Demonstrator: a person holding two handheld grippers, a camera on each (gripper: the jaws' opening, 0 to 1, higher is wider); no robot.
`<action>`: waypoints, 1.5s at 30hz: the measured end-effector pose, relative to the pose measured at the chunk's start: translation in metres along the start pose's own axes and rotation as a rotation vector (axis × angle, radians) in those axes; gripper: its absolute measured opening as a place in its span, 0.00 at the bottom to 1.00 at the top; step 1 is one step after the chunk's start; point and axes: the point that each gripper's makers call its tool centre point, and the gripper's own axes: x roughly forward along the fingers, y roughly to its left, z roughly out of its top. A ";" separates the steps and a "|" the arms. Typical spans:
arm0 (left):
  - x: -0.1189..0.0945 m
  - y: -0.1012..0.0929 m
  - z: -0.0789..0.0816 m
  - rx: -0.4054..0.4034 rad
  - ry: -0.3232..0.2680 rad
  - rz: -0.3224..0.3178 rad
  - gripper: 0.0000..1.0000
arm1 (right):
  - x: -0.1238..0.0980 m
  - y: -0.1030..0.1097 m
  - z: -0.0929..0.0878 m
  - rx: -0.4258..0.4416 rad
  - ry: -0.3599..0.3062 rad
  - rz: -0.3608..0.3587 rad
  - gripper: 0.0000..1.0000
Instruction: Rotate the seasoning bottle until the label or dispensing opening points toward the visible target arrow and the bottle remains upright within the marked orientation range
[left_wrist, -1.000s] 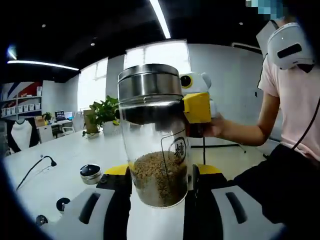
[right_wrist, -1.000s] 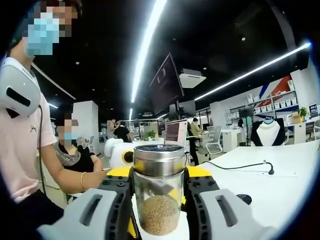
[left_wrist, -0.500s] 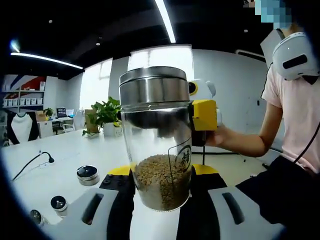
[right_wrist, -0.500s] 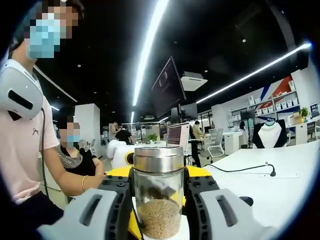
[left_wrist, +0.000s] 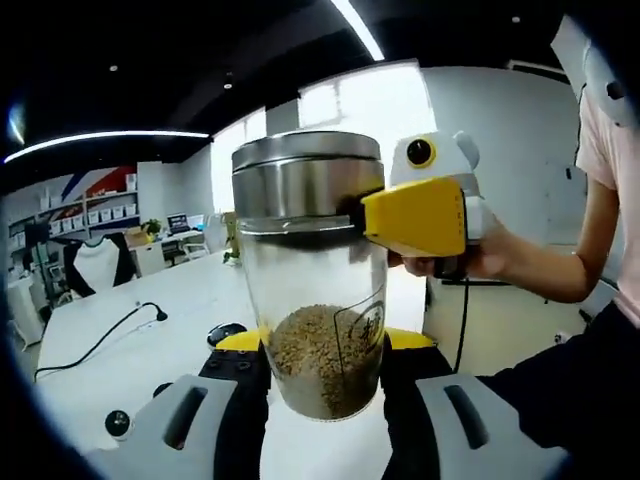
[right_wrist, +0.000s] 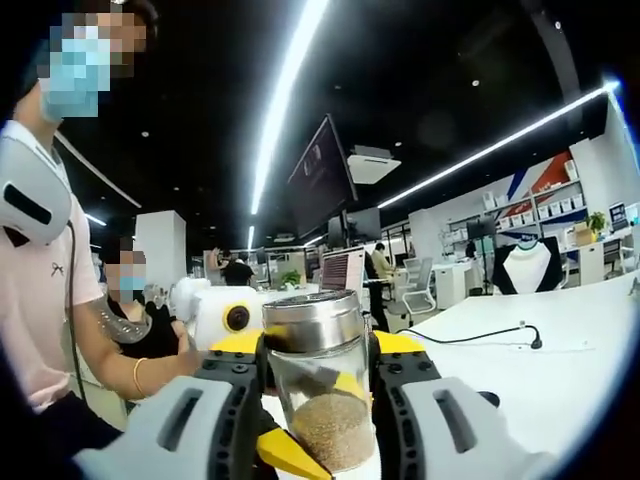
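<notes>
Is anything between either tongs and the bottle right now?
Nothing visible. The left tongs close on the glass body of the bottle, and the right tongs clamp it near its steel lid. No target arrow can be made out, so that path cannot be judged.

We see the seasoning bottle (left_wrist: 318, 300): clear glass, brushed silver steel lid (left_wrist: 308, 175), tan-brown granules filling its lower part, a black outlined label with a dark character on the glass. Left gripper (left_wrist: 322, 385): black jaws, yellow trim behind, light grey housings. Right gripper (right_wrist: 318, 400): same black, yellow and grey; in the left gripper view its yellow jaw and white body sit at the lid. White desk (left_wrist: 120, 350), black cable (left_wrist: 100, 340). Person's shirt (right_wrist: 40, 300) pale pink, bracelet (right_wrist: 137, 375) gold.
</notes>
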 end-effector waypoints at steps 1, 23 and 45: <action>0.001 0.000 0.001 -0.014 -0.005 0.006 0.45 | 0.001 -0.001 0.000 0.003 -0.003 -0.005 0.38; 0.013 0.005 -0.014 -0.012 0.077 0.258 0.45 | -0.007 -0.022 -0.015 -0.046 0.075 -0.267 0.40; 0.030 -0.005 -0.011 -0.001 0.059 0.311 0.46 | -0.026 -0.042 -0.012 0.003 0.058 -0.361 0.40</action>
